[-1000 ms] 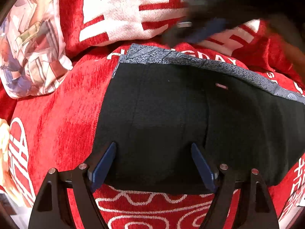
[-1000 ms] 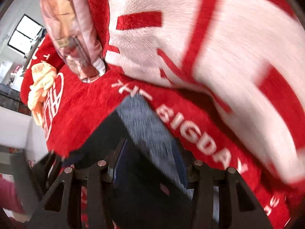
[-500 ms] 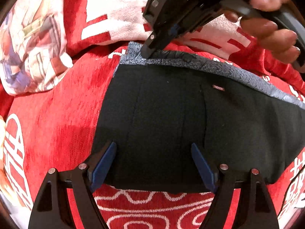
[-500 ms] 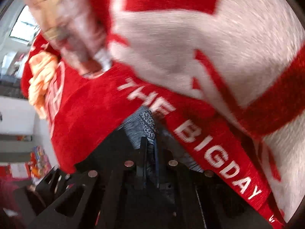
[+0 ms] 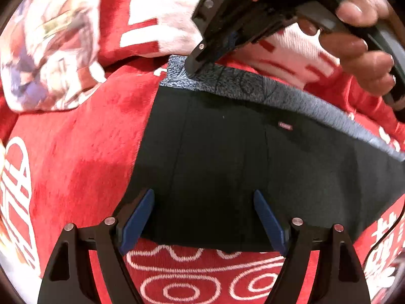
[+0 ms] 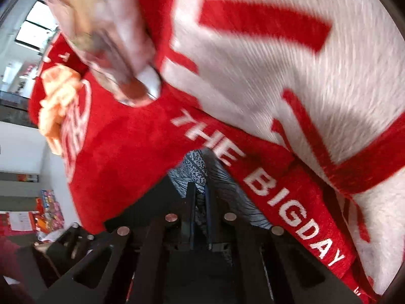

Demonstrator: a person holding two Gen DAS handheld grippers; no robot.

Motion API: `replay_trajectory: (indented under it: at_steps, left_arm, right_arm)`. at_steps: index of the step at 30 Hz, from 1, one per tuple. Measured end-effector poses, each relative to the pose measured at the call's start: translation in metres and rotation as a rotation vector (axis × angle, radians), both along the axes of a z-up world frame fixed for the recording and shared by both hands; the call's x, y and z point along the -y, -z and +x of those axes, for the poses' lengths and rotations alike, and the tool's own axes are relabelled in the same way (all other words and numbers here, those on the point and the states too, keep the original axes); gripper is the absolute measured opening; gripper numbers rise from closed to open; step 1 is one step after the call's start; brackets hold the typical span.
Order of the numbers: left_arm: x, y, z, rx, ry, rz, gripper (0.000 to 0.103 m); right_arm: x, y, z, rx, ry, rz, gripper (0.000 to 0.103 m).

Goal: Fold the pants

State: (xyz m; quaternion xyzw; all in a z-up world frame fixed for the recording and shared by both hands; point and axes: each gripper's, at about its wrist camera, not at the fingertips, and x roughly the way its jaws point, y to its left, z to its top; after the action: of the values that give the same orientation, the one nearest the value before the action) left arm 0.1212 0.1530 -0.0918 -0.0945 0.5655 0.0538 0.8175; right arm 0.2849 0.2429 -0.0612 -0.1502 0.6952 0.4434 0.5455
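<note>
Black pants (image 5: 227, 167) with a grey patterned waistband (image 5: 253, 88) lie flat on a red blanket (image 5: 83, 152). My left gripper (image 5: 202, 202) is open, its blue pads over the pants' near edge. My right gripper (image 5: 195, 65), held by a hand, reaches down from the top right onto the waistband's left end. In the right wrist view the right gripper (image 6: 200, 192) is shut on the waistband (image 6: 195, 169), with the cloth pinched between its fingers.
A red and white cushion (image 5: 157, 17) lies just behind the waistband; it also fills the right wrist view (image 6: 291, 76). A printed pillow (image 5: 45, 50) sits at the far left. The blanket carries white lettering (image 6: 253, 177) beside the waistband.
My right gripper came down to the waistband's left end and closed on it. My left gripper stayed open at the pants' near edge.
</note>
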Motion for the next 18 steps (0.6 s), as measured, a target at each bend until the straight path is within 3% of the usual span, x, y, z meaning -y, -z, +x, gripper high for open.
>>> replay_trajectory:
  at_steps: [5, 8, 14, 16, 18]
  left_arm:
    - [-0.004, 0.014, 0.004, -0.033, 0.002, 0.048, 0.082]
    - [-0.001, 0.017, 0.005, -0.027, 0.025, 0.076, 0.086]
    - [-0.001, 0.005, 0.006, -0.059, 0.036, 0.075, 0.086]
    - [0.001, -0.001, 0.005, -0.069, 0.051, 0.077, 0.086]
    - [0.006, -0.01, 0.005, -0.077, 0.072, 0.1, 0.086]
  right_arm:
    - [-0.01, 0.026, 0.001, 0.04, -0.001, -0.075, 0.008]
    - [-0.007, 0.039, -0.006, 0.074, 0.097, -0.087, 0.018]
    - [0.043, -0.012, -0.013, 0.17, 0.248, -0.076, 0.027]
    - [0.082, -0.032, -0.016, 0.184, 0.307, -0.083, 0.041]
    - [0.136, -0.05, -0.015, 0.184, 0.378, -0.103, 0.043]
